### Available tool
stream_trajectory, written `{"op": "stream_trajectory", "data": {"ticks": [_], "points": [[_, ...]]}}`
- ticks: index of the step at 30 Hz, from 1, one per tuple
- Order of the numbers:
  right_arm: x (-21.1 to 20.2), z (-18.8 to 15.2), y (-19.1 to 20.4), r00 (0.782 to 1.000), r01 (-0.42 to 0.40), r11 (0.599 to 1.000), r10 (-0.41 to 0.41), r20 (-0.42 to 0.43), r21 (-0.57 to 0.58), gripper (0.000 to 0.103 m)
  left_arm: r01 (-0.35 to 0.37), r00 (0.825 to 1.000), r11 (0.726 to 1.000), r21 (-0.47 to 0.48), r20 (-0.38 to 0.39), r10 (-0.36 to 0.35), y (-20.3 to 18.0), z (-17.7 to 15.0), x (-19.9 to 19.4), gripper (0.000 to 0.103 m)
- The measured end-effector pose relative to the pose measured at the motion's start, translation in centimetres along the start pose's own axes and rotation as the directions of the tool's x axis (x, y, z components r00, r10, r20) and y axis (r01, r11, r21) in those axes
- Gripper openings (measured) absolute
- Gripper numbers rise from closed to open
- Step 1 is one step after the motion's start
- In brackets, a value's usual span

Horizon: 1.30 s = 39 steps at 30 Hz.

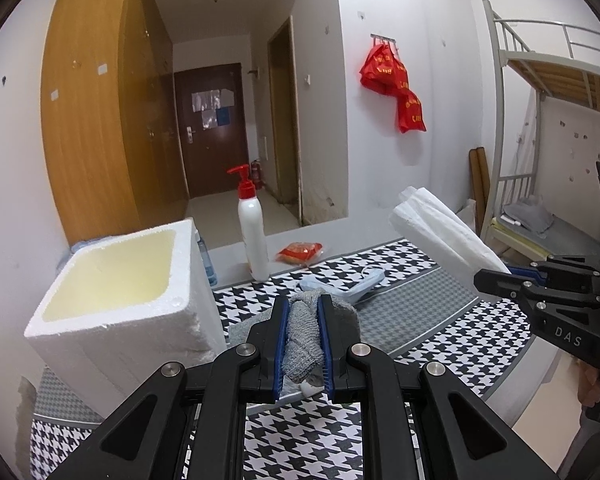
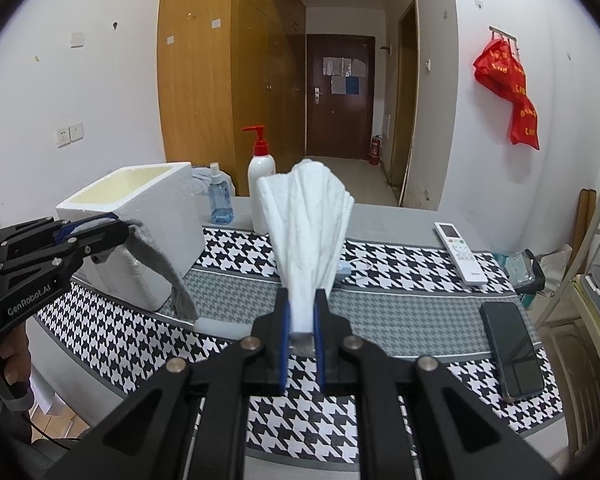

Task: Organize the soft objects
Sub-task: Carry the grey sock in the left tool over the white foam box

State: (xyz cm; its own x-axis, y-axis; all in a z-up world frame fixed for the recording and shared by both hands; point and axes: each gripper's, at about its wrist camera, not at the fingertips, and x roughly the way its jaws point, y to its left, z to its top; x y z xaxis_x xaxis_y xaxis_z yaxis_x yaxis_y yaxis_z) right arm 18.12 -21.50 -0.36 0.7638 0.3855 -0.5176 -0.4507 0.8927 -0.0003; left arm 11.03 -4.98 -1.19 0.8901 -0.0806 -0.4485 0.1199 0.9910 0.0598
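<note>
left gripper (image 1: 303, 334) pinches grey cloth (image 1: 302, 344) beside foam box (image 1: 112, 300); right gripper (image 2: 300, 320) clamps white tissue stack (image 2: 308, 220) above table.

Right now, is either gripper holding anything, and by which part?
Both are. The left gripper clamps a grey knitted cloth near one end, the rest hanging. The right gripper pinches a white folded tissue stack at its bottom edge, fanned upward.

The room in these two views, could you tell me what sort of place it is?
Probably a dormitory room: a metal bunk bed stands at the right, tall wooden wardrobes line the entry corridor, and a fire extinguisher sits by the door.
</note>
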Motion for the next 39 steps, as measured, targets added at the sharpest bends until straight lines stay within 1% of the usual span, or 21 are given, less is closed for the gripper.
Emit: {"op": "stream_trajectory", "data": {"ticks": [5,12,16,20,30,34,39], "points": [[-0.1,0.3,0.6,1.0,-0.013,1.0,0.013,0.01,-0.011,0.013,-0.019,1.0,1.0,-0.001,0.008,0.019,0.5,0.5,0.0,0.016],[-0.3,0.9,1.3,0.999,-0.032,0.999,0.032,0.023,-0.023,0.013,-0.015,1.0,1.0,-0.013,0.015,0.015,1.0,1.1,-0.3,0.016],[-0.3,1.1,1.7,0.999,-0.035,0.999,0.036,0.028,-0.031,0.013,-0.026,0.999,1.0,-0.016,0.026,0.027,1.3,1.4,-0.6,0.016],[-0.3,1.5,1.9,0.999,-0.039,0.998,0.041,0.036,-0.038,0.013,-0.013,0.999,1.0,-0.017,0.03,0.014,1.3,1.9,-0.7,0.016],[-0.4,2.0,2.3,0.998,-0.047,0.998,0.049,0.05,-0.043,0.013,-0.039,0.998,0.999,-0.018,0.058,0.04,1.9,3.3,-1.1,0.016],[-0.4,2.1,2.4,0.997,-0.045,0.998,0.048,0.053,-0.047,0.013,-0.023,0.998,0.999,-0.023,0.055,0.025,2.3,3.7,-1.1,0.016],[-0.4,2.4,2.7,0.997,-0.048,0.997,0.051,0.058,-0.053,0.013,-0.03,0.997,1.0,-0.011,0.068,0.03,2.4,4.3,-1.4,0.016]]}}
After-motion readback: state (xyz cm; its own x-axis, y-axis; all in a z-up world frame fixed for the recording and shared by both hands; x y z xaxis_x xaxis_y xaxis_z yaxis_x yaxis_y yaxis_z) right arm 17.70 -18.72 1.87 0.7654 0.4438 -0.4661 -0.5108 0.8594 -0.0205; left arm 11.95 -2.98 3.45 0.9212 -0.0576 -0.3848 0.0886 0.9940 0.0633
